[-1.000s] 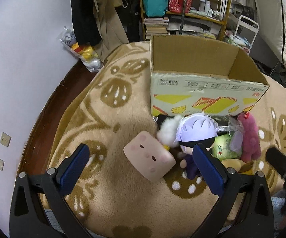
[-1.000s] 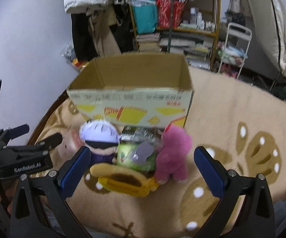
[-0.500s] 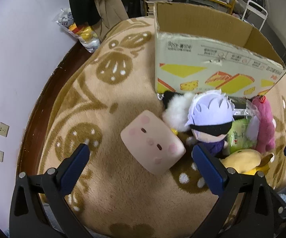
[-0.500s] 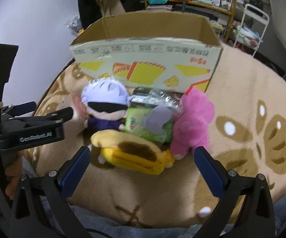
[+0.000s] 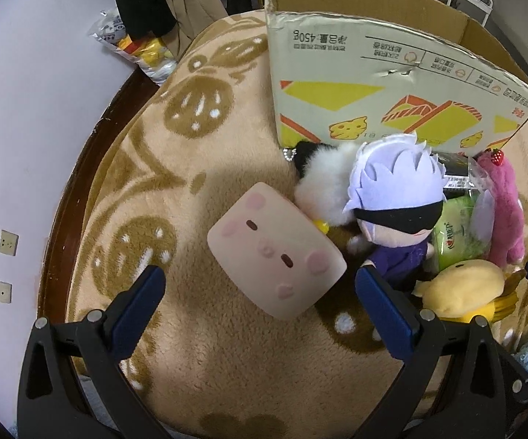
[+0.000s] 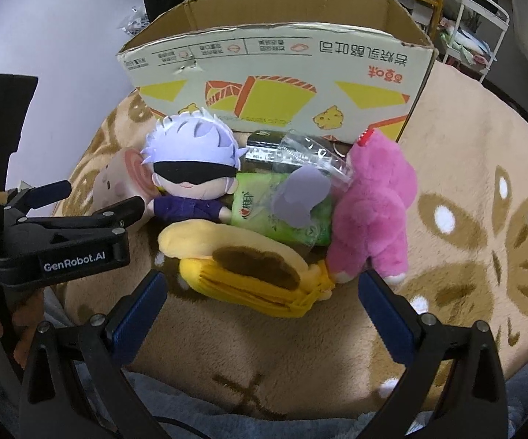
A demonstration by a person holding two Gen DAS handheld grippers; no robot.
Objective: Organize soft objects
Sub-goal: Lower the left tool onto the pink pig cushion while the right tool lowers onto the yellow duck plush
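Observation:
Soft toys lie in a pile in front of an open cardboard box [image 5: 392,84]. A pink square pillow with a face [image 5: 275,248] lies just ahead of my open left gripper [image 5: 260,307], between its jaws. Beside it are a white fluffy toy [image 5: 322,190], a white-haired blindfolded doll [image 5: 396,197], a green packet [image 5: 458,234], a pink plush [image 5: 502,205] and a yellow plush [image 5: 461,289]. My right gripper [image 6: 264,311] is open just short of the yellow plush [image 6: 242,267], with the doll [image 6: 194,168], the packet [image 6: 282,205] and the pink plush [image 6: 374,212] behind it, before the box [image 6: 275,73].
Everything rests on a beige blanket with brown patterns [image 5: 190,146]. A wooden bed edge [image 5: 77,183] and a white wall [image 5: 26,109] lie to the left. The left gripper's body [image 6: 62,241] sits left in the right wrist view. Shelves and a white rack [image 6: 483,18] stand behind the box.
Both grippers have moved forward and down toward the pile; the toys and box look larger. The toys have not moved.

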